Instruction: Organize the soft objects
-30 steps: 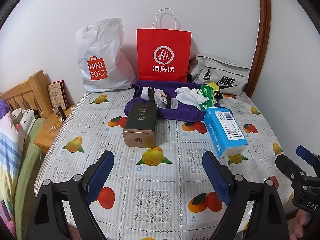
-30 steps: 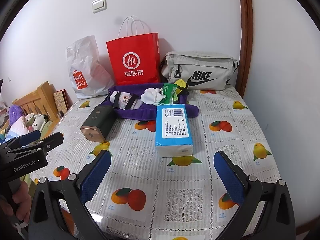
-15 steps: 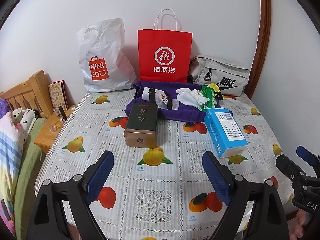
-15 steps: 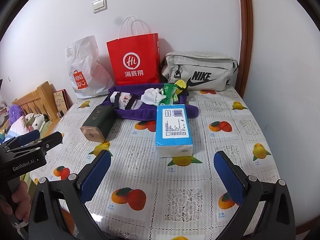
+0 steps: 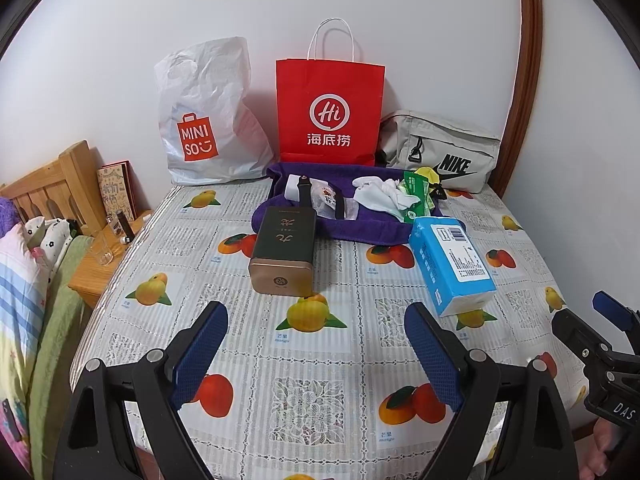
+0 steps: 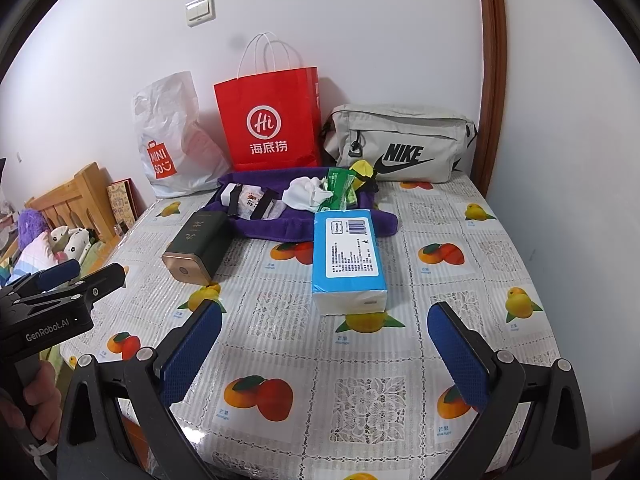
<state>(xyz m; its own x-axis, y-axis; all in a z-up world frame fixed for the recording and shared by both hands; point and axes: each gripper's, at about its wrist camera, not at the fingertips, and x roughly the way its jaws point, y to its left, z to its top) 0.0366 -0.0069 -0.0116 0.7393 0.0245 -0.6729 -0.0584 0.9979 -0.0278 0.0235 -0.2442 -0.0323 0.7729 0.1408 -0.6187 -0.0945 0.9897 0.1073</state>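
Right gripper [image 6: 324,344] jaws wide apart above fruit-print worktop [image 6: 460,216]. Blue tissue pack [image 6: 347,254] ahead, purple towel [image 6: 280,226] behind it, dark box [image 6: 198,242] left.

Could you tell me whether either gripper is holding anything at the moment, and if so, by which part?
Nothing is held: the left gripper and right gripper both hang open and empty above the fruit-print tablecloth.

A glossy plastic fruit-print tablecloth [image 6: 460,216] covers the table. A fuzzy purple cloth towel [image 5: 360,230] lies beside a smooth blue plastic-wrapped tissue pack [image 6: 349,254] and a matt dark-green box with metallic bronze end [image 5: 283,254]. A red matt paper bag [image 5: 330,110] stands behind.
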